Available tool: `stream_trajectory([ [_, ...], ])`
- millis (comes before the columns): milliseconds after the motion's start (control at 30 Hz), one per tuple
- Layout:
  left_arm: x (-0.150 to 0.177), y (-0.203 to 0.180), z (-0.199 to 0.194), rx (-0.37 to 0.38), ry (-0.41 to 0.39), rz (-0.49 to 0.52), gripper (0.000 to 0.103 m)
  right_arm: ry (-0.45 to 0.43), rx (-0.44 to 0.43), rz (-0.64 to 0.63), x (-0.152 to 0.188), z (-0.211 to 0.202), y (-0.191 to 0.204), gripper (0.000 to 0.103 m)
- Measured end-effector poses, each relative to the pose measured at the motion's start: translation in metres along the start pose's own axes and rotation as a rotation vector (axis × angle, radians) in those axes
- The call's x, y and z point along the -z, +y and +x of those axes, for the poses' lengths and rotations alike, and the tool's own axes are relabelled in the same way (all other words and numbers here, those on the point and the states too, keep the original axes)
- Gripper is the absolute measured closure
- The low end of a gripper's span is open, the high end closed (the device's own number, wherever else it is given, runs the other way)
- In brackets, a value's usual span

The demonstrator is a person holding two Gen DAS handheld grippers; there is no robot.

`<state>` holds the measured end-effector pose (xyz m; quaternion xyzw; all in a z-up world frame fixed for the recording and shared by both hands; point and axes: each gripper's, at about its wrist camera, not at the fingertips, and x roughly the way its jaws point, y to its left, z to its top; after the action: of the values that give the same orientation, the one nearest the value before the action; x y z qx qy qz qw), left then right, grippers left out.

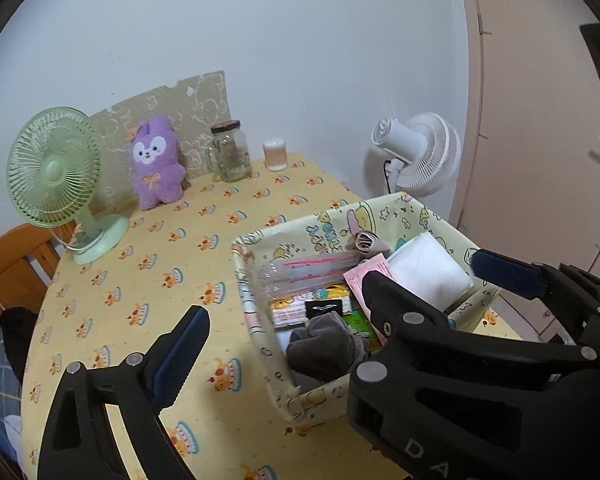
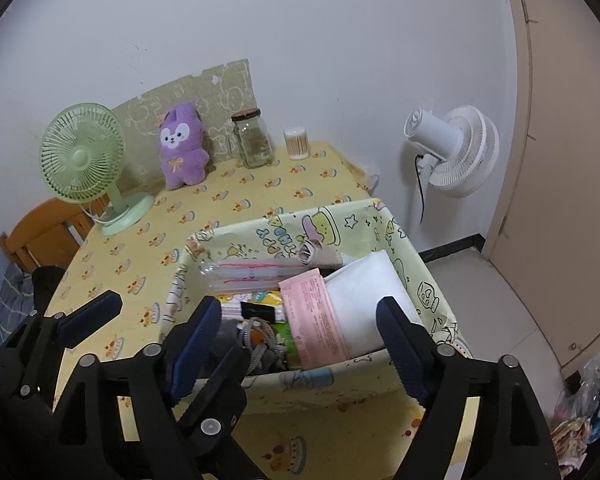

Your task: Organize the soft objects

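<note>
Right wrist view: grey sock (image 2: 256,344) lies in basket (image 2: 416,280); both tongs spread, empty.

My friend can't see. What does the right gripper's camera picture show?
A cartoon-print fabric basket holding packets and a gray sock bundle sits on a yellow table. The open right gripper hovers over it, holding nothing.

both wrist cameras look forward and downward, close over the fabric basket (image 1: 260,320) (image 2: 428,280) on the table (image 1: 140,280) (image 2: 112,264). the left view sits left of it, the right view nearer its front. both share the green fan (image 1: 54,168) (image 2: 82,156) and back wall.
</note>
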<state>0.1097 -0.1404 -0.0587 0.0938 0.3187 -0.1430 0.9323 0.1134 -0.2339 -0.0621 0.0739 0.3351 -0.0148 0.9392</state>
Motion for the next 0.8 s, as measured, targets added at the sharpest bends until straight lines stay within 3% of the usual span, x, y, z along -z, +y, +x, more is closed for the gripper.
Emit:
stream_trajectory([
  [333,-0.002,0.022,-0.036,-0.056,-0.057,-0.049,0.004,-0.089,0.004,-0.041,-0.004,-0.039,0.026,0.010],
  [500,-0.002,0.041,-0.057,-0.122,-0.096,-0.088,0.001,-0.135,0.001,-0.052,-0.006,-0.058,0.040,0.005],
  [800,0.002,0.068,-0.097,-0.179,-0.166,-0.116,0.000,-0.210,-0.032,-0.090,-0.007,-0.089,0.071,0.004],
])
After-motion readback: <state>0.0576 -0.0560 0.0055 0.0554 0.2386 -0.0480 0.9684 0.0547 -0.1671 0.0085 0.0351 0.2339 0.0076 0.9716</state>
